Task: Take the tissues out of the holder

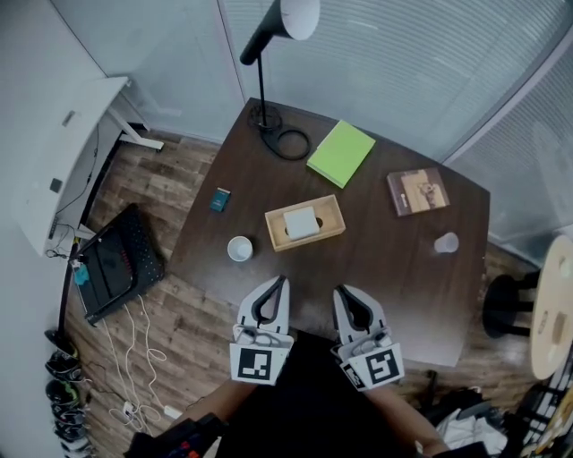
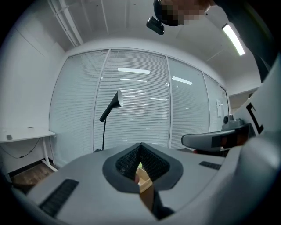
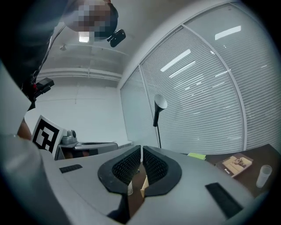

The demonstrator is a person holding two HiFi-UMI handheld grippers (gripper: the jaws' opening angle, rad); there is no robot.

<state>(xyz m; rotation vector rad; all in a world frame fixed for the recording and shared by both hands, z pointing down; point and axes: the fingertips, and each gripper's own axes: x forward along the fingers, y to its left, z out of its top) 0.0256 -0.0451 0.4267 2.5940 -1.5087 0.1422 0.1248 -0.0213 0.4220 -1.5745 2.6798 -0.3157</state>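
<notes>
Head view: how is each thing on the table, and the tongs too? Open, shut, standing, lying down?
Holder: open-topped, tissues inside.
Tissues: in the holder, not yet taken out.
White cup: upright.
Clear cup: upright.
Green book: closed, flat.
Brown book: closed, flat.
Lamp: standing.
Left tongs: shut, empty.
Right tongs: shut, empty.

The head camera looks steeply down on the dark surface (image 1: 394,259) from above its near edge, with the left gripper (image 1: 279,281) and right gripper (image 1: 342,290) low in frame. Each gripper camera sits close behind its jaws, facing level across. All three views share the lamp (image 1: 298,13) and blinds (image 1: 403,54).
</notes>
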